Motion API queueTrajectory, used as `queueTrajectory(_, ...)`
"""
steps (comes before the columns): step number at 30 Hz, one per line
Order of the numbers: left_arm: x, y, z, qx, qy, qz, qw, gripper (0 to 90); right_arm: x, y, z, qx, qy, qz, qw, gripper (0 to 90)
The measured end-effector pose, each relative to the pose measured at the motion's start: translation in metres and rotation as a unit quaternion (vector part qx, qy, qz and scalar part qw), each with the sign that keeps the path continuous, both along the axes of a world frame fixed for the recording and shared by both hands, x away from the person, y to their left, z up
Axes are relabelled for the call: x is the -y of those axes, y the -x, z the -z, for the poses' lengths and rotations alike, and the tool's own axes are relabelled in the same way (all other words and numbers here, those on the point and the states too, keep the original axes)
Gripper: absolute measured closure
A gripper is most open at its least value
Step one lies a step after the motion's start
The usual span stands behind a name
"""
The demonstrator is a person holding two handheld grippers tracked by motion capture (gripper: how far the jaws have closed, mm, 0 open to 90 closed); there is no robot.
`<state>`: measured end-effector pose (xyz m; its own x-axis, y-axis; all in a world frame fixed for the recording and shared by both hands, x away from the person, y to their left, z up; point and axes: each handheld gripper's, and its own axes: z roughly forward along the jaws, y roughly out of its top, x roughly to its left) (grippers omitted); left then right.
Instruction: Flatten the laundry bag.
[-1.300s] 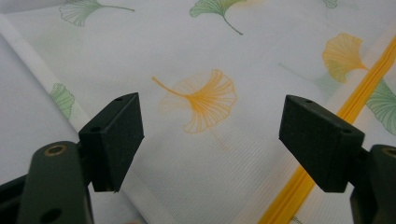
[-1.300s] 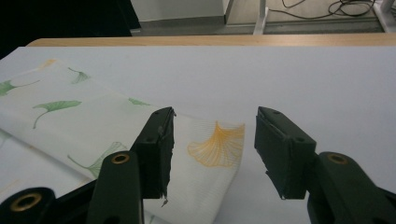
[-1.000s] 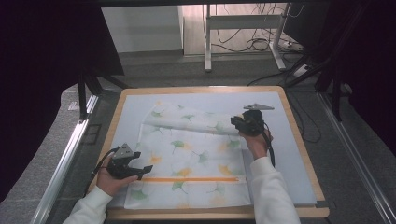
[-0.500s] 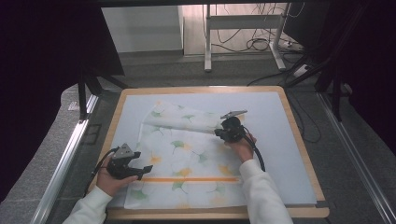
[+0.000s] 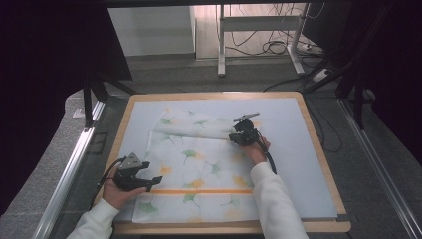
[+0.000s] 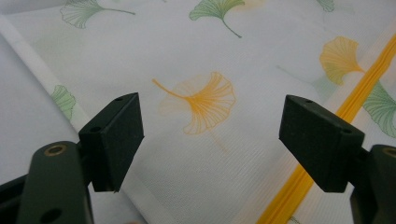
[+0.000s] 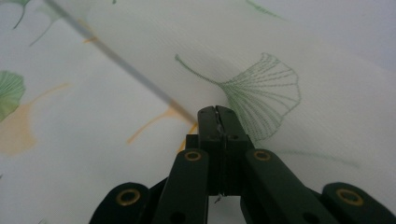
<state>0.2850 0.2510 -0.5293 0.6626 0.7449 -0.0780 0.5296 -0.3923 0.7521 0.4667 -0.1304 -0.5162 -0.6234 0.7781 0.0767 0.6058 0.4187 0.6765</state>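
Observation:
A white cloth [image 5: 199, 164] printed with green and orange ginkgo leaves lies on the pale mat, its far edge folded over toward me. An orange stripe [image 5: 199, 191] runs across its near part. My right gripper [image 5: 238, 135] rests at the right end of that folded strip, jaws shut on the cloth; in the right gripper view its closed tips [image 7: 218, 112] pinch a thin layer of the fabric [image 7: 280, 70]. My left gripper [image 5: 154, 181] hovers over the cloth's near left edge. It stands open [image 6: 210, 140], with the leaf print [image 6: 201, 100] and the stripe [image 6: 327, 135] below it.
The cloth lies on a pale blue mat [image 5: 303, 149] inside a wood-rimmed board [image 5: 318, 144]. Metal rails [image 5: 74, 164] run along both sides of the table. Desk legs and cables [image 5: 273, 45] stand on the floor beyond the far edge.
My right gripper has moved left and toward me, lower over the mat, drawing the cloth's folded far edge with it. The left gripper has stayed put.

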Motion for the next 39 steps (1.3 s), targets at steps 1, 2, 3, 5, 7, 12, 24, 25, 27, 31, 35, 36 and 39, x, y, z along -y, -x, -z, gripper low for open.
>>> queueTrajectory(1,0.000,0.000,0.000,0.000,-0.001,0.000,1.0000,21.7,0.001,-0.003,0.000,0.003,-0.003,0.005,1.0000,89.2)
queueTrajectory(2,0.000,-0.001,0.000,0.000,-0.001,0.001,1.0000,21.7,0.001,-0.006,0.001,-0.003,-0.002,0.008,1.0000,89.2)
queueTrajectory(3,0.000,-0.001,0.001,-0.001,-0.002,0.001,1.0000,21.7,0.002,-0.010,0.001,-0.009,0.000,0.012,0.9999,89.2)
queueTrajectory(5,0.000,-0.001,0.001,-0.002,-0.002,0.001,1.0000,21.7,0.004,-0.018,0.000,-0.003,-0.007,0.023,0.9997,89.2)
queueTrajectory(7,0.000,-0.001,0.000,-0.001,-0.002,0.000,1.0000,21.7,0.005,-0.023,-0.002,-0.004,-0.012,0.031,0.9994,89.2)
queueTrajectory(12,-0.001,-0.001,0.000,0.000,0.001,0.001,1.0000,21.7,0.000,-0.021,-0.006,-0.003,-0.023,0.023,0.9994,89.2)
queueTrajectory(24,0.000,-0.001,0.000,0.000,0.001,0.003,1.0000,21.7,-0.015,-0.014,0.005,-0.013,0.000,-0.001,0.9999,89.2)
queueTrajectory(25,0.000,-0.001,0.000,0.000,0.001,0.003,1.0000,21.7,-0.013,-0.018,0.005,-0.012,-0.004,0.008,0.9999,89.2)
queueTrajectory(27,-0.001,-0.001,0.000,0.000,0.002,0.002,1.0000,21.7,-0.011,-0.022,0.004,-0.011,-0.006,0.015,0.9998,89.2)
queueTrajectory(31,-0.001,-0.001,-0.001,0.000,0.003,0.001,1.0000,21.7,-0.005,-0.036,0.004,-0.009,-0.005,0.047,0.9988,89.1)
queueTrajectory(35,-0.002,-0.001,-0.001,0.003,0.004,0.002,1.0000,21.7,0.000,-0.038,0.001,-0.004,0.000,0.064,0.9979,89.2)
queueTrajectory(36,-0.002,-0.001,-0.001,0.003,0.004,0.002,1.0000,21.7,0.000,-0.038,0.001,-0.004,0.000,0.064,0.9979,89.2)
queueTrajectory(39,-0.003,-0.001,-0.002,0.003,0.008,0.000,1.0000,21.7,0.003,-0.028,-0.009,0.004,0.004,0.051,0.9987,89.2)
